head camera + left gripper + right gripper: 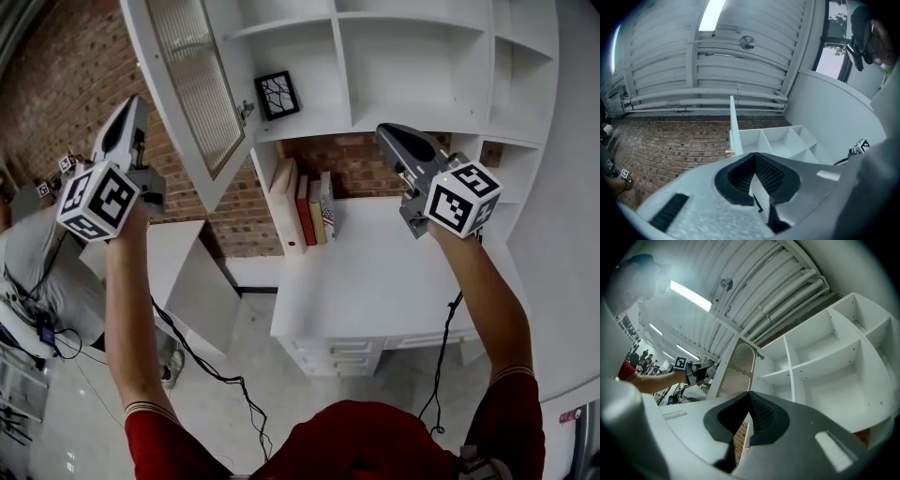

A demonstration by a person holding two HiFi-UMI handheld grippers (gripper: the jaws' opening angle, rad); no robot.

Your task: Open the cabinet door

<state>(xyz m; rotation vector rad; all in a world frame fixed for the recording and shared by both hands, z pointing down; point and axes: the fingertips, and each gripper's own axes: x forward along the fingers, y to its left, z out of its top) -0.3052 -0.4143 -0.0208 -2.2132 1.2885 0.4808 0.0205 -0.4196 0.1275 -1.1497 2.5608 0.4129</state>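
The white cabinet door (192, 89) with its ribbed glass panel stands swung wide out to the left, baring the shelves (412, 56). The left gripper view shows the door (733, 126) edge-on, and the right gripper view shows its panel (736, 369). My left gripper (131, 103) is raised left of the door, apart from it. Its jaws (753, 157) are shut with nothing between them. My right gripper (386, 133) is held up before the open shelves, touching nothing, and its jaws (750, 397) meet at the tip, empty. A small latch (246, 110) sits on the door's inner edge.
A framed black-and-white picture (277, 94) stands on the lower left shelf. Several books (307, 208) lean at the back of the white desk (375, 272) below the cabinet. A brick wall (66, 84) runs behind. A seated person (28, 262) is at far left; cables (216, 370) trail on the floor.
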